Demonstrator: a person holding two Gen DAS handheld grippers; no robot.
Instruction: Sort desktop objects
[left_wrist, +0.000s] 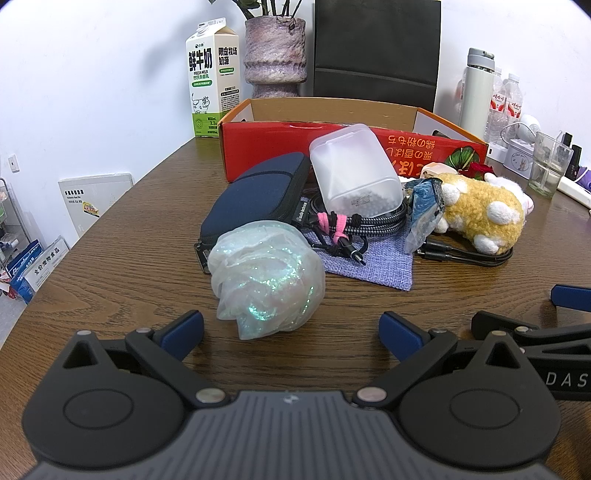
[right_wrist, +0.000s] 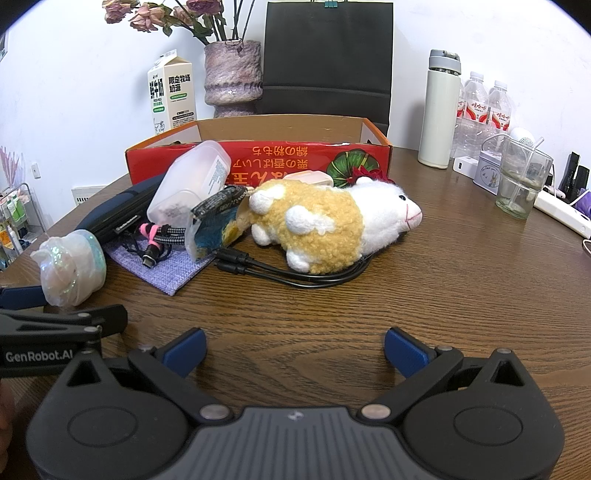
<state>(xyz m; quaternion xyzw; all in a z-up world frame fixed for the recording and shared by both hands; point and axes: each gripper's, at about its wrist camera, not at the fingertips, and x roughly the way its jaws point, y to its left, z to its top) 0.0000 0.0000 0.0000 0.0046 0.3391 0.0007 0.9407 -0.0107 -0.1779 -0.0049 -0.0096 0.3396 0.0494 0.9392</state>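
Observation:
A pile of objects lies on the wooden table in front of a red cardboard box (left_wrist: 351, 147) (right_wrist: 258, 158). Nearest my left gripper (left_wrist: 291, 328) is a shimmery mesh bath puff (left_wrist: 266, 273) (right_wrist: 70, 266), just ahead of the wide-apart blue pads. Behind it lie a navy pouch (left_wrist: 255, 199), a frosted plastic container (left_wrist: 354, 173) (right_wrist: 192, 184), braided cables with a pink tie (left_wrist: 354, 221), a purple cloth (left_wrist: 373, 258) and a blue snack packet (left_wrist: 424, 210). A yellow-and-white plush toy (right_wrist: 325, 225) (left_wrist: 484, 214) lies on black cables (right_wrist: 295, 273), well ahead of my open, empty right gripper (right_wrist: 295, 350).
A milk carton (left_wrist: 212, 81), a purple vase (left_wrist: 275, 55) and a black bag (right_wrist: 328, 55) stand behind the box. At the right stand a white flask (right_wrist: 439, 110), water bottles (right_wrist: 484, 110), a glass (right_wrist: 521, 181) and a power strip (right_wrist: 561, 214). Bare tabletop lies before both grippers.

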